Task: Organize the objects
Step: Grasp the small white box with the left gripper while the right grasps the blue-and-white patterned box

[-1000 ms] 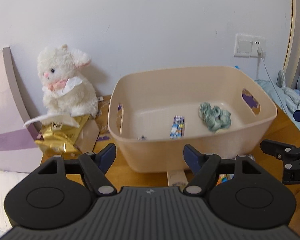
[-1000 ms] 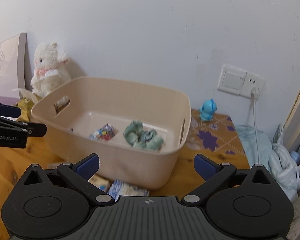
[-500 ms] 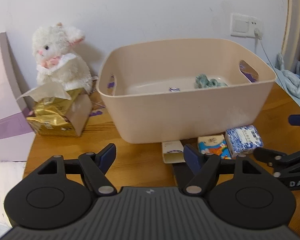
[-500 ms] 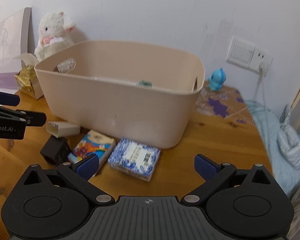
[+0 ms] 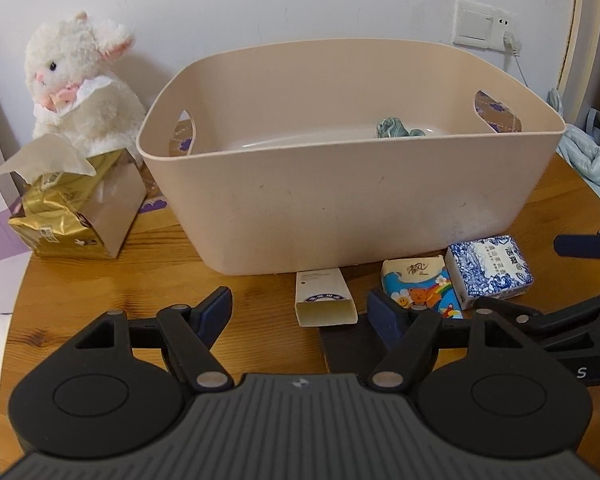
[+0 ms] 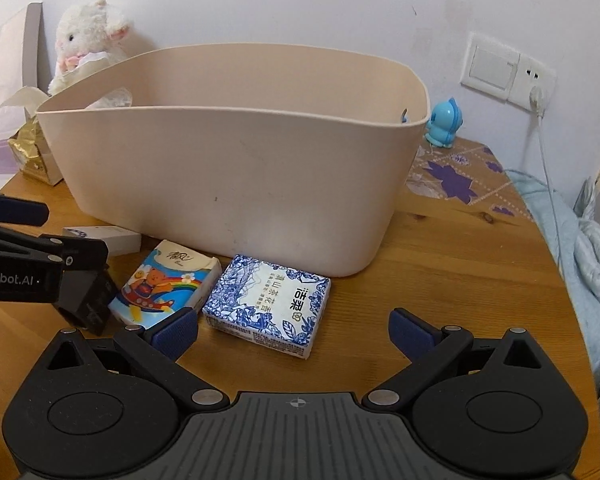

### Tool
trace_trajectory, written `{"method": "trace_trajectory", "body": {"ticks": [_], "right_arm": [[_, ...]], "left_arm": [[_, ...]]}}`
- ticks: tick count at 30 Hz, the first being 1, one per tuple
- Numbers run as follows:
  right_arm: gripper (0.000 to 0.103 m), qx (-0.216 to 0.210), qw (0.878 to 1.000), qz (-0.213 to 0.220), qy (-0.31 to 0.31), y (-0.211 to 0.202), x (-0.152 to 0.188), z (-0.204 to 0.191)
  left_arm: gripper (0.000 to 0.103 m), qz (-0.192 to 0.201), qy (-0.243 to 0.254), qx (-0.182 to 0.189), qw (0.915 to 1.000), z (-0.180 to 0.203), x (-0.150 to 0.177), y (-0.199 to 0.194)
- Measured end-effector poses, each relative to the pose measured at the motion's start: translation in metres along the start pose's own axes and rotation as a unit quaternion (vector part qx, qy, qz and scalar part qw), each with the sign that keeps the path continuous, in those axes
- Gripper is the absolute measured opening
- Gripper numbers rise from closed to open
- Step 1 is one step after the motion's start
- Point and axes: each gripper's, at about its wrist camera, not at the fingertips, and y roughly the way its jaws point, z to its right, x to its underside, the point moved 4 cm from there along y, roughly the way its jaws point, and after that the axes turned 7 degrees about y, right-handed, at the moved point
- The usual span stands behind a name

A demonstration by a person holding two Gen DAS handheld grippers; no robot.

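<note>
Left wrist view: left gripper (image 5: pixel 300 306) is held released above the cream box (image 5: pixel 325 297), which lies on the bench (image 5: pixel 100 292) before the bin (image 5: pixel 352 200); straight descent is advised.

Right wrist view: right gripper (image 6: pixel 293 326), likewise released, faces the blue-patterned tissue pack (image 6: pixel 268 305); its short sides should be straddled.

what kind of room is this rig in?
Likely a home bedroom or living space: a white plush bunny against the wall, a light-blue blanket beside the round wooden table, and a household wall switch and socket.
</note>
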Motion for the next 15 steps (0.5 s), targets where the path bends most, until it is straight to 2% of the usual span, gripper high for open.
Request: {"method": "trace_trajectory", "body": {"ticks": [5,11,13,15], "right_arm": [[0.103,0.001,1.000,-0.009,0.009,0.011,-0.001,0.001],[0.103,-0.004,1.000,-0.013,0.019,0.015,0.000,-0.001],[0.103,-0.004,1.000,-0.016,0.023,0.016,0.000,-0.002],[0.098,-0.005,1.000,-0.019,0.024,0.018,0.000,-0.003]], "left_arm": [[0.074,0.003,-0.013,0.013,0.9998,-0.003,0.000,0.007],[0.060,-0.010,-0.022,0.025,0.9994,-0.006,0.002,0.017],[0.059,-0.012,-0.028,0.030,0.9991,-0.007,0.003,0.019],[0.051,-0.012,-0.029,0.034,0.9989,-0.007,0.002,0.020]]}}
